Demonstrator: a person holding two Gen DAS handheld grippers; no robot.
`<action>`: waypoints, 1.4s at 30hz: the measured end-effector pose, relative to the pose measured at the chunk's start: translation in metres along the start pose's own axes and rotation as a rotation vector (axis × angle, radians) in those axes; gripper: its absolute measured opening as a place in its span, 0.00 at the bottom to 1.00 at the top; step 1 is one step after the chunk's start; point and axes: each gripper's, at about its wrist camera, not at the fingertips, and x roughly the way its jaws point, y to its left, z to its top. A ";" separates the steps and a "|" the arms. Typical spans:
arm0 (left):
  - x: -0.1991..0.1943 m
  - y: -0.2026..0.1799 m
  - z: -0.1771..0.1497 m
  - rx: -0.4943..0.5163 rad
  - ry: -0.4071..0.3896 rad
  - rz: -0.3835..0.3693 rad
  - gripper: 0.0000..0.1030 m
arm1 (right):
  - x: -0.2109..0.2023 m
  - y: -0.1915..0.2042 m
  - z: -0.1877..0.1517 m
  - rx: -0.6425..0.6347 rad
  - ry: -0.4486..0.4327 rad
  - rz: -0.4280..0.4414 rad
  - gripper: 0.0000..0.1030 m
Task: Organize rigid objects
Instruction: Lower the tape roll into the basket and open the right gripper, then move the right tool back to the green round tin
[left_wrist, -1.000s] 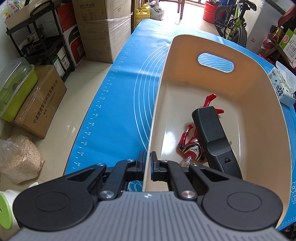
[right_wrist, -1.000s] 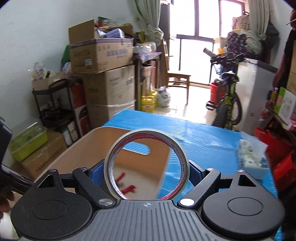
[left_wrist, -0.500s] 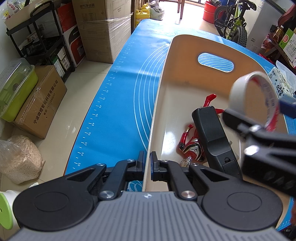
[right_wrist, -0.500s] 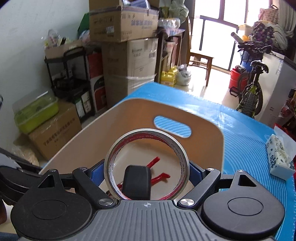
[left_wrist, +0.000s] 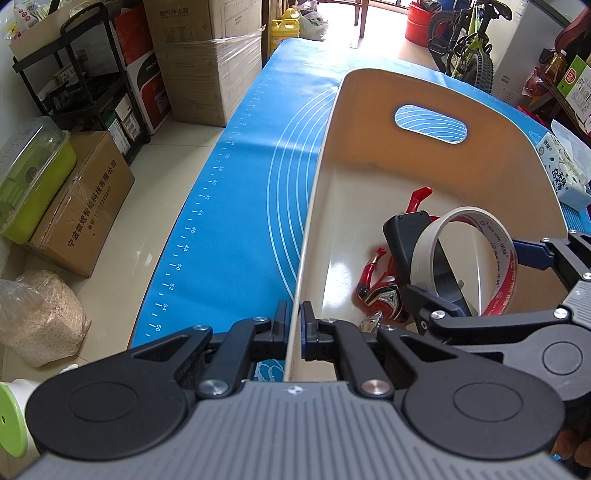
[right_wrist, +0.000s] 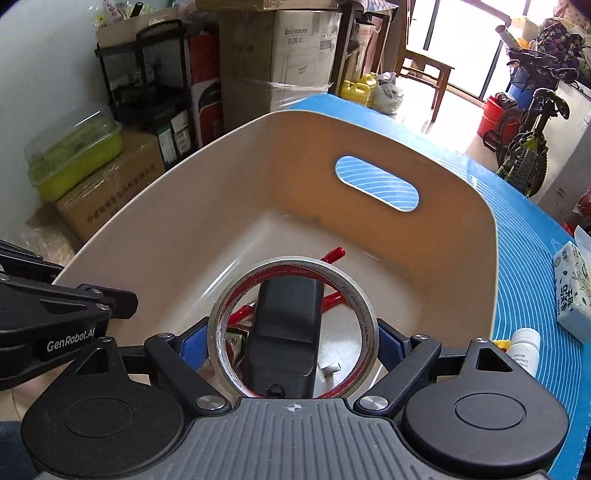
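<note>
I am now holding the tape roll (right_wrist: 293, 326) inside the mouth of the beige bin (right_wrist: 192, 206); a second ago it was still up over the near rim with the room showing through its hole, and half a second ago it was only entering the right side of the left wrist view. That means, by my reading, the carry is nearly done and only the release is left. My right gripper (right_wrist: 291, 339) is standing wide, its blue pads pressing the roll's outer sides, so it is spread by the roll and not empty. In the centre of the right wrist view the roll is framing the black remote-like device (right_wrist: 284, 332), with the red toy figure (left_wrist: 380, 291) lying beside it on the bin floor. My left gripper (left_wrist: 293, 328) is pinched narrow on the bin's thin near wall at lower centre, steadying it on the blue mat (left_wrist: 240, 206) over the table, exactly as before
</note>
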 end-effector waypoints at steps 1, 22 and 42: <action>0.000 0.000 0.000 0.000 0.000 0.000 0.07 | 0.001 0.000 0.000 0.002 0.007 0.001 0.85; 0.000 0.000 0.001 -0.003 0.001 -0.001 0.07 | -0.075 -0.056 -0.007 0.179 -0.194 -0.055 0.89; 0.000 0.000 0.000 -0.003 0.001 -0.002 0.07 | -0.087 -0.147 -0.081 0.358 -0.196 -0.215 0.90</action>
